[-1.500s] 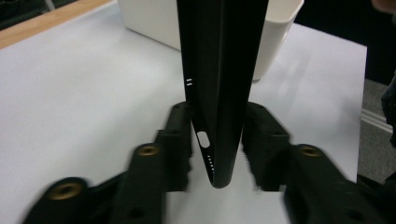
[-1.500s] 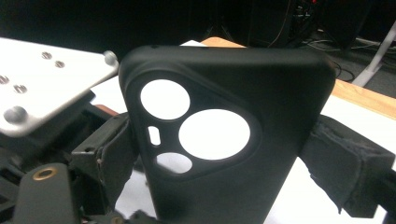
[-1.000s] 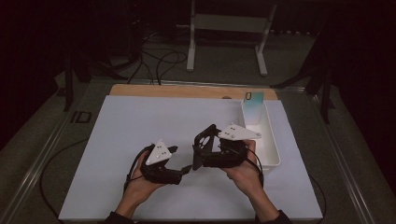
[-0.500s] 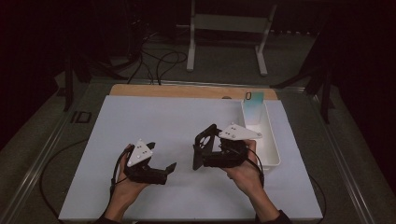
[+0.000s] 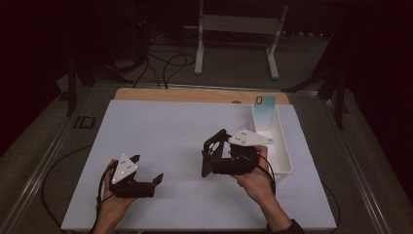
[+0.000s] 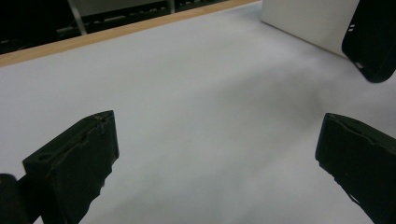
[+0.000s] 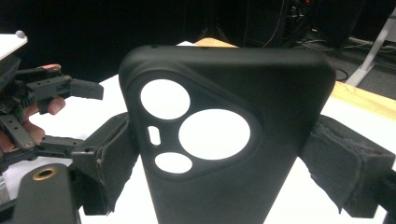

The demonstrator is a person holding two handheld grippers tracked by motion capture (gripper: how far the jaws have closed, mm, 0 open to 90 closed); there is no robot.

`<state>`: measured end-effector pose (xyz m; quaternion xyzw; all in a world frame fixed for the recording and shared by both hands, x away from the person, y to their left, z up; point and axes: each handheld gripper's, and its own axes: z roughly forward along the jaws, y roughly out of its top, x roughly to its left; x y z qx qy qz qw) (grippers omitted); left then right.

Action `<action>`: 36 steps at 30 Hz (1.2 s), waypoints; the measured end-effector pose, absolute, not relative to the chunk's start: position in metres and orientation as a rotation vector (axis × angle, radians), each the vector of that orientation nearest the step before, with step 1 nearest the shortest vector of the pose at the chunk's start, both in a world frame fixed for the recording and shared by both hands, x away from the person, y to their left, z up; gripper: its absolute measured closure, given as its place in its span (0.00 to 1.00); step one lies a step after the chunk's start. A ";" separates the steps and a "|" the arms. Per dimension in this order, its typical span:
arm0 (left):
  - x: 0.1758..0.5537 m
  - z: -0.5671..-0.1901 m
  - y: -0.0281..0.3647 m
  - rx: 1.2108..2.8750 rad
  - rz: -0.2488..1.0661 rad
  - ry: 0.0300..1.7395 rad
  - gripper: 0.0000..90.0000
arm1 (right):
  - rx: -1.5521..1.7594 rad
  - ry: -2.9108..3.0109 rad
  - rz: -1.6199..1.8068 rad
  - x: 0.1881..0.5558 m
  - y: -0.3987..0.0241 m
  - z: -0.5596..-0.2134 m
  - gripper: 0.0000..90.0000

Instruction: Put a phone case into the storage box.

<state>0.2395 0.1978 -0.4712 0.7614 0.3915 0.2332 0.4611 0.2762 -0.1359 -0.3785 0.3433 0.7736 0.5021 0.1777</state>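
A black phone case [image 7: 224,140] with round camera cut-outs stands upright between the pads of my right gripper [image 7: 229,168], which is shut on it. From above, that gripper [image 5: 214,158] holds the case [image 5: 213,146] right of the mat's middle. My left gripper [image 5: 147,166] rests low at the mat's front left, well apart from the case. Its jaws have just been opening and stand wide with nothing between them [image 6: 219,154]. The case's edge [image 6: 373,42] shows at the top right of the left gripper view. The left gripper [image 7: 74,116] appears at the left of the right gripper view.
A white mat [image 5: 170,131] covers the table, with a wooden strip [image 5: 195,95] along its far edge. A white tray [image 5: 283,151] sits at the right behind my right hand, with a pale card [image 5: 265,109] upright at its far end. Cables and a metal stand lie beyond the table.
My left gripper has drawn away from the case, moving left and toward the near edge, and its jaws have spread. The right gripper and the case have stayed put.
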 end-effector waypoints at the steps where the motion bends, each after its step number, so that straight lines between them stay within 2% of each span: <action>1: 0.238 -0.472 0.200 1.870 0.580 0.972 0.00 | 0.972 2.188 1.422 0.277 -0.136 -0.378 0.16; 15: 0.221 -0.483 0.226 1.822 0.635 1.017 0.00 | 0.958 2.181 1.421 0.279 -0.136 -0.373 0.16; 36: 0.220 -0.490 0.229 1.806 0.657 1.016 0.00 | 1.002 2.127 1.421 0.298 -0.147 -0.362 0.16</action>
